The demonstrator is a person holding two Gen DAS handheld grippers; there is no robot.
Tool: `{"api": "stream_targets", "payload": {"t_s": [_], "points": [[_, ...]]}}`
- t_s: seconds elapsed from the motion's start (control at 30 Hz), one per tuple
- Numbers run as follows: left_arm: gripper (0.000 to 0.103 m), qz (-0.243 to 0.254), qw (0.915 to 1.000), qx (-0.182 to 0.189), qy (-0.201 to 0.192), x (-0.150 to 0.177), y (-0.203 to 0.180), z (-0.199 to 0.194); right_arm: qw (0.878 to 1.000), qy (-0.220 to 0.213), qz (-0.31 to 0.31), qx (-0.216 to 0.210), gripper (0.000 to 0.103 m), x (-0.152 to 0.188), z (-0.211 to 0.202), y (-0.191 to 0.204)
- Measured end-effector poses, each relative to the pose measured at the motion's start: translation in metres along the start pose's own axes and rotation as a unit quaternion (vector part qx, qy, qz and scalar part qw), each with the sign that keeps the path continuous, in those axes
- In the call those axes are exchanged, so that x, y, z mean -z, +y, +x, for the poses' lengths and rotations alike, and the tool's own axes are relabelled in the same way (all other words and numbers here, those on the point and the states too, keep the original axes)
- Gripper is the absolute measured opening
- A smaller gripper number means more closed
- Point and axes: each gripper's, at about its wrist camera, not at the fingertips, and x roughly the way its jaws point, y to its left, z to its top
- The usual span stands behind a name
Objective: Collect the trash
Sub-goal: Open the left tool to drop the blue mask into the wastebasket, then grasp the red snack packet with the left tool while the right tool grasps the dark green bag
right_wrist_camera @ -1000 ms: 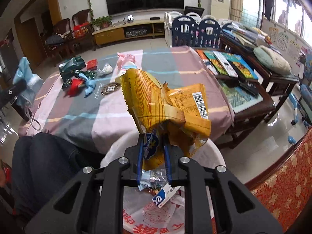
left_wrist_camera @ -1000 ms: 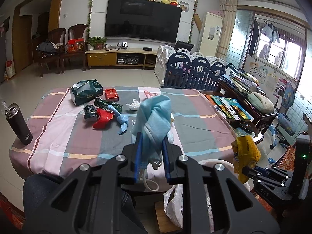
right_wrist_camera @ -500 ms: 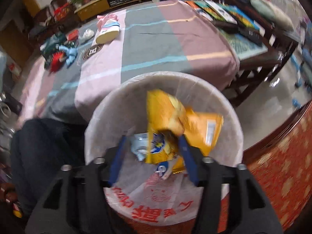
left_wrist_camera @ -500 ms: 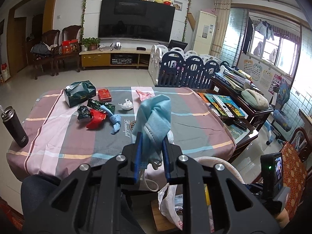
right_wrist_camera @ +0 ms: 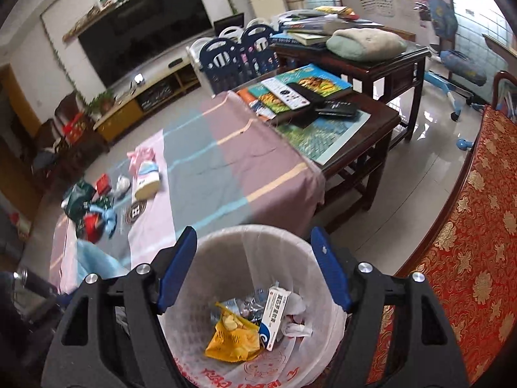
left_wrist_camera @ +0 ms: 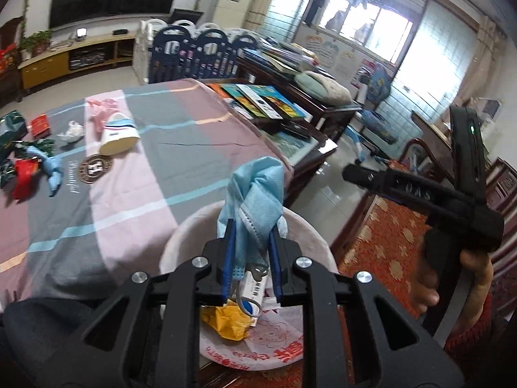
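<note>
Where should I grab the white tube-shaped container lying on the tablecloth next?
Take the white container across its middle, coming from above with one of the fingers on each long side. It lies on its side on the tablecloth, so its rounded body is the narrow span; the pink wrapper touches its far end, so stay clear of that end.

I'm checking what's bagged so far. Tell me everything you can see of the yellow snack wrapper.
The yellow snack wrapper lies crumpled at the bottom of the white-lined trash bin, free of either claw. It looks like glossy plastic film, torn open, with pale chips printed or showing near its top. A white and blue carton leans against its right side. Other scraps lie behind it.
</note>
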Motion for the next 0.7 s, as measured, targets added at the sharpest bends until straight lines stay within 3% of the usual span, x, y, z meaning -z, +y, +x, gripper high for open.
{"api": "stream_targets", "payload": {"t_s": [0.07,0.13,0.17,0.27,0.4,0.5,0.6,0.67,0.7], "points": [[0.035,0.019,0.9994,0.017,0.025,0.001,-0.01,0.015,1.0,-0.004,0.01,0.001,0.072,-0.003,-0.002,-0.004],[0.085,0.025,0.9989,0.007,0.04,0.004,-0.014,0.025,1.0,-0.002,0.011,0.003,0.072,-0.004,0.0,-0.003],[0.089,0.023,0.999,-0.003,0.039,0.005,-0.013,0.026,1.0,-0.002,0.01,0.004,0.073,-0.003,0.0,-0.002],[0.089,-0.005,0.999,-0.02,0.039,0.004,0.003,0.025,1.0,-0.007,-0.005,0.007,0.077,0.002,0.002,0.009],[0.089,-0.065,0.9906,-0.12,0.012,0.0,0.061,0.009,1.0,0.008,-0.025,-0.007,0.077,0.007,0.013,0.026],[0.089,-0.153,0.9709,-0.184,0.003,0.002,0.129,-0.003,0.999,0.014,-0.044,-0.011,0.077,0.011,0.019,0.038],[0.089,-0.244,0.9437,-0.223,-0.017,0.008,0.202,-0.019,0.998,0.02,-0.064,-0.006,0.077,0.014,0.029,0.049],[0.089,-0.27,0.9285,-0.252,-0.035,0.003,0.242,-0.027,0.997,0.033,-0.065,-0.008,0.077,0.015,0.038,0.053],[0.089,-0.269,0.9263,-0.261,-0.039,-0.003,0.261,-0.027,0.997,0.04,-0.063,-0.01,0.077,0.015,0.043,0.055]]}}
